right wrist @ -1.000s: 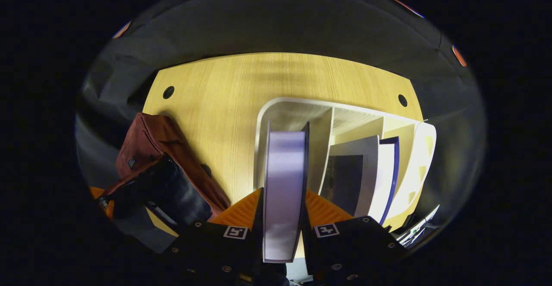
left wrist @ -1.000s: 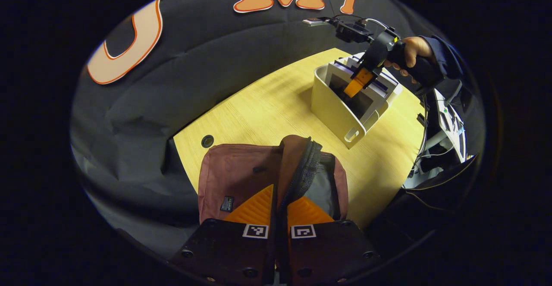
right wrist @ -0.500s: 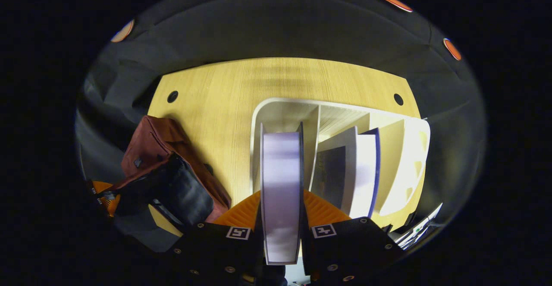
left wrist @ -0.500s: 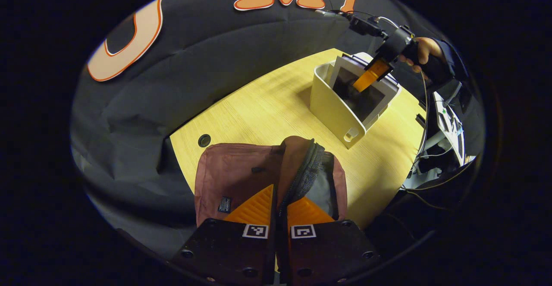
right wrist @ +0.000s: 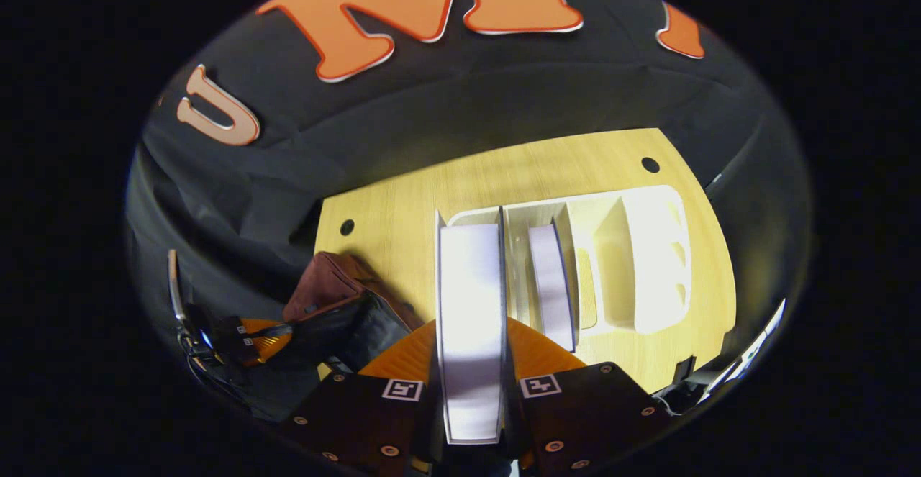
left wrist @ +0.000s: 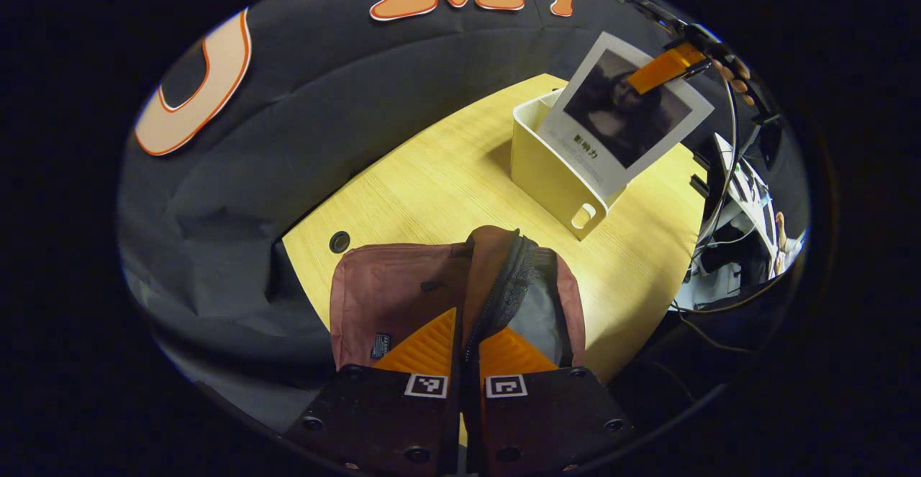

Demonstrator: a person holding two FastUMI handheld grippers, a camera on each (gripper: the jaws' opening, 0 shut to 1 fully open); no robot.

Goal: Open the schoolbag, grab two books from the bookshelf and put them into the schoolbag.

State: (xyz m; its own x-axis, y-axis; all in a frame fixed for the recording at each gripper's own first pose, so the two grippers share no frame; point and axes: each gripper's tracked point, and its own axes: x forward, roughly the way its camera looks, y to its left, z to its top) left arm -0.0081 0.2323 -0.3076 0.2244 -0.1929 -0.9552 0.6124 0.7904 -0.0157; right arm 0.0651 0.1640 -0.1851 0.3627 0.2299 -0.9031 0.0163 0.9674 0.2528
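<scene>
A maroon schoolbag (left wrist: pixel 388 290) lies on the wooden table, its mouth showing a grey lining (left wrist: pixel 540 311). My left gripper (left wrist: pixel 466 324) is shut on the bag's raised zip edge (left wrist: pixel 504 275) and holds it up. Farther off, my right gripper (left wrist: pixel 665 67) holds a white book with a dark cover picture (left wrist: pixel 626 114) in the air above the white bookshelf (left wrist: pixel 554 175). In the right gripper view, that book's page edge (right wrist: pixel 471 304) stands between the fingers of my right gripper (right wrist: pixel 471 329), which is shut on it. A second book (right wrist: pixel 550 283) stands in the bookshelf (right wrist: pixel 647 261) below. The schoolbag (right wrist: pixel 324 293) lies at lower left.
The wooden table (left wrist: pixel 432 182) has a cable hole (left wrist: pixel 339 241) near the bag. The table (right wrist: pixel 518 167) shows another cable hole (right wrist: pixel 650 165) behind the shelf. Cables and white equipment (left wrist: pixel 745 203) sit past the table's right edge. A hand (left wrist: pixel 730 74) holds the right gripper.
The right gripper has risen with the book, pulling it up out of the shelf's compartment. The left gripper still holds the bag's zip edge in about the same place.
</scene>
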